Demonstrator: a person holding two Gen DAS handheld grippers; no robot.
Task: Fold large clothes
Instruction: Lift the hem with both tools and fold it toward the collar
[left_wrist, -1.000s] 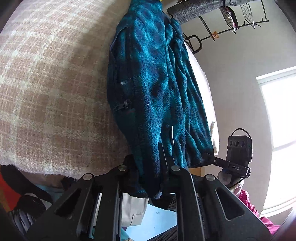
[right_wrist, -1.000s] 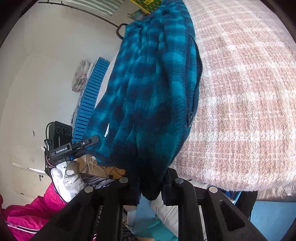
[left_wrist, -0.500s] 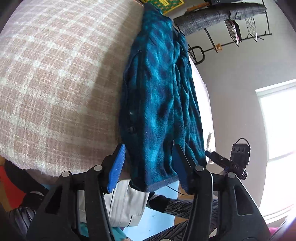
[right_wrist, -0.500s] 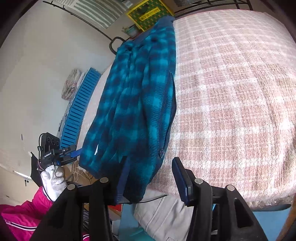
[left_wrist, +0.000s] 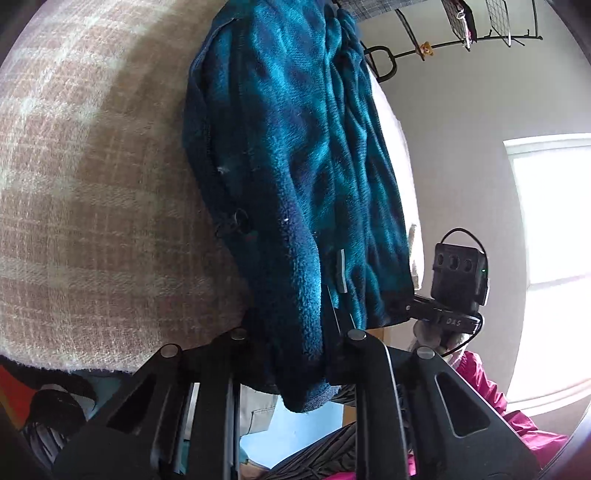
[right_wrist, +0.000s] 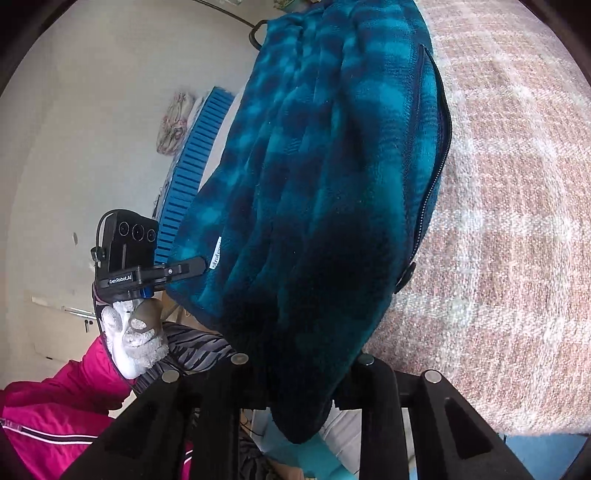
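Since half a second ago, both grippers have gone from fingers apart to fingers clamped on the near hem of the fleece jacket (left_wrist: 295, 155). The left gripper (left_wrist: 295, 354) pinches the hem corner at 6 o'clock in its view; the right gripper (right_wrist: 301, 373) pinches the opposite corner at 6 o'clock in its own view. The jacket lies lengthwise on the bed (right_wrist: 517, 221), over a plaid blanket, with its hem overhanging the near edge. The two-corner hold probably serves to lift the hem evenly and carry it toward the collar for a fold.

The zipper (right_wrist: 439, 147) runs along the jacket's edge at 2 o'clock in the right view, so the halves appear already doubled. A wire rack (left_wrist: 480, 29) hangs on the wall at 1 o'clock in the left view. A blue slatted panel (right_wrist: 192, 158) leans at 9 o'clock in the right view. Nothing obstructs the path across the blanket.
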